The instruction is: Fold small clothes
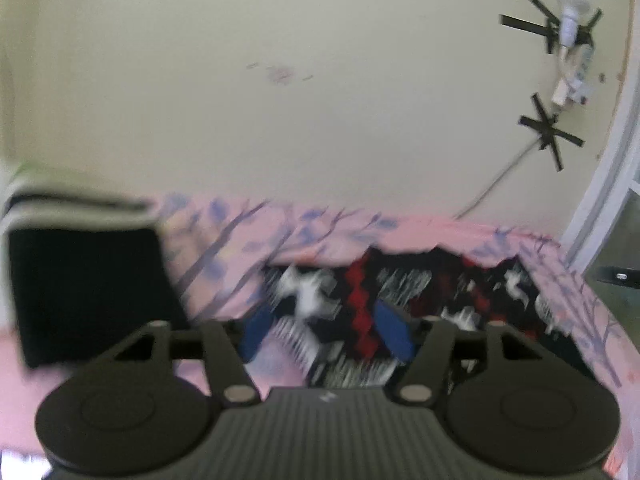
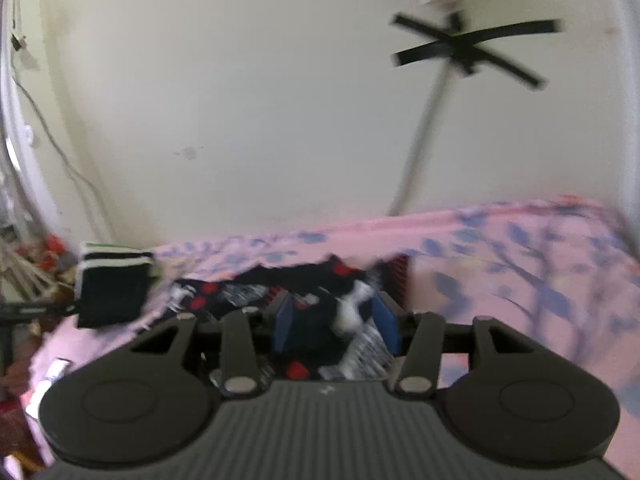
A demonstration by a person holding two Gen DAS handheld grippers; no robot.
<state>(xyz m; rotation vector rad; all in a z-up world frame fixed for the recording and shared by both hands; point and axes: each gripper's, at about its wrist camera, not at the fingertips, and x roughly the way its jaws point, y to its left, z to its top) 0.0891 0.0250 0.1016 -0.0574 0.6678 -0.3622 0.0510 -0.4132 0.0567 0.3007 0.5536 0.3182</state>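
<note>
At the far left of the pink floral bedsheet (image 1: 328,236) sits a stack of folded clothes (image 1: 88,280), black with white bands. To its right the patterned black, red and white garment (image 1: 360,292) lies spread on the sheet, its far edge touching the pink folds. The left gripper (image 1: 328,332) hangs over it with blue pads apart, nothing between them. The right gripper (image 2: 336,320) likewise stands open above the same cloth (image 2: 248,292), though blur hides any contact.

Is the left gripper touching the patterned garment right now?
Cannot tell. In the left wrist view the left gripper is open over the patterned garment, but motion blur hides any gap or contact at the blue pads.
</note>
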